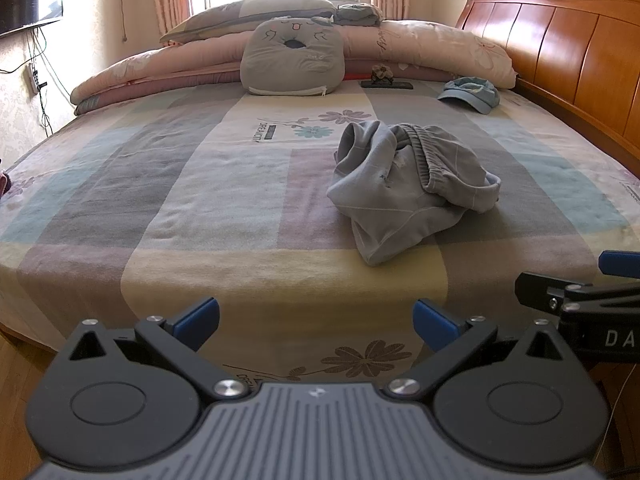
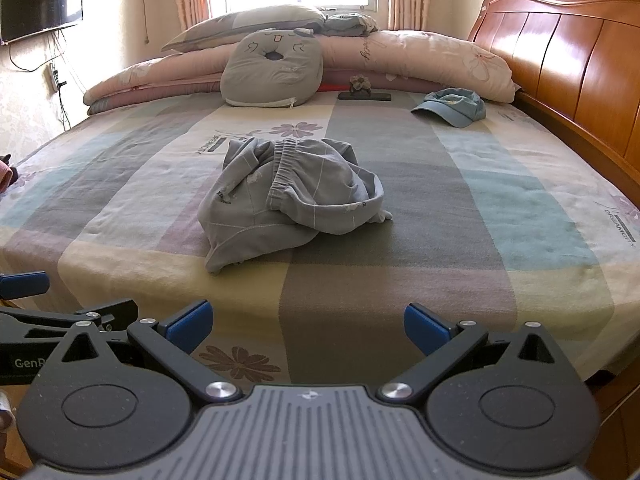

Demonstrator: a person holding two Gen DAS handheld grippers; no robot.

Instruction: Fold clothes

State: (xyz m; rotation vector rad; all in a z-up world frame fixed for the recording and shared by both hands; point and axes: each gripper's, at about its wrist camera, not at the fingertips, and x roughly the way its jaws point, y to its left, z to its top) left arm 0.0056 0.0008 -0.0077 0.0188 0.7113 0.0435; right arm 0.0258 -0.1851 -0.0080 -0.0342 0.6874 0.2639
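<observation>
both claws, left claw (image 1: 316, 320) and right claw (image 2: 308, 326), gape wide, hold nothing. we see the grey garment (image 2: 288, 196) crumpled mid-bed (image 2: 520, 200), towards its near edge. looks soft, light, floppy; we'd pinch the elastic waistband (image 2: 286, 176).

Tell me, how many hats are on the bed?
1. A light blue fabric cap lies on the patchwork bedsheet near the wooden headboard, beyond the crumpled grey garment. Others could hide under bedding.
</observation>
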